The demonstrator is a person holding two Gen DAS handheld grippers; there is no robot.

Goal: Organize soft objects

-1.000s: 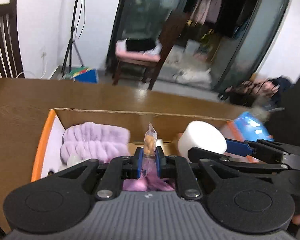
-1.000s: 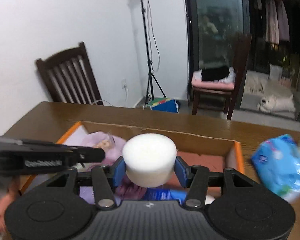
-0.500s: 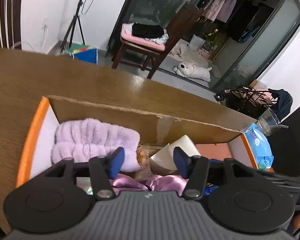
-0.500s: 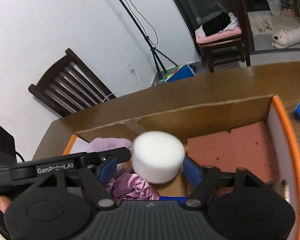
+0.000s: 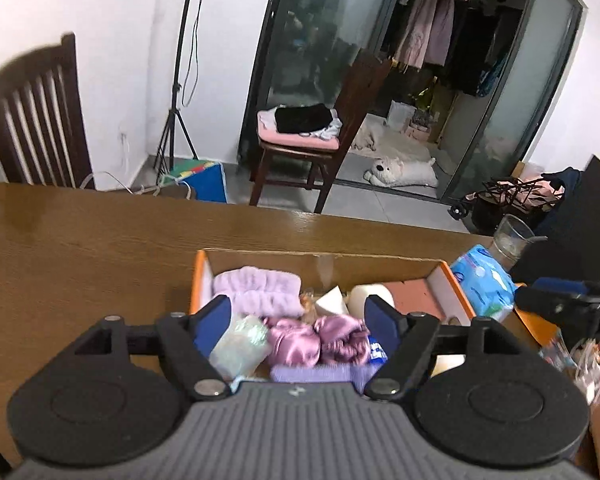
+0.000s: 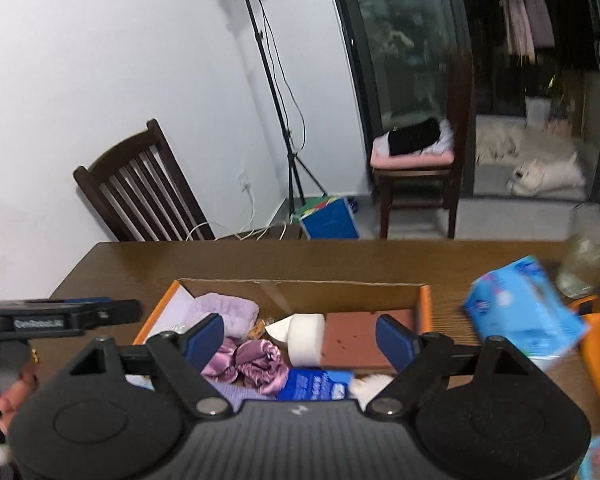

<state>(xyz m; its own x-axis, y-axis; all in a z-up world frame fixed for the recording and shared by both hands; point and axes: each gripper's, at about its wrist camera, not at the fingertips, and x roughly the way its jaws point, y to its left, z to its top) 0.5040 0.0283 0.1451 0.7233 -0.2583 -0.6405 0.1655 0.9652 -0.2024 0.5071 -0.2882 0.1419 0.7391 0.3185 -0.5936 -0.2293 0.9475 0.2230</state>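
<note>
Nearby, a blue pack [image 6: 524, 312] and glass jar [image 6: 590, 256] flank the box [image 6: 425, 308].

Below my jaws: cardboard box [image 6: 300, 288], matt, raw-edged. Inside it, glossy satin scrunchie [image 6: 256, 364], fluffy lilac cloth [image 6: 224, 312], matt white foam cylinder [image 6: 306, 338]. Box sits on polished wooden table [image 5: 80, 248].

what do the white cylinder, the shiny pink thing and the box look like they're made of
White cylinder: seemingly foam or sponge, matte with a slightly grainy face.
Shiny pink thing: satin-like fabric, glossy and gathered into crinkled folds.
Box: corrugated cardboard, plain brown inside, with an orange rim.
</note>
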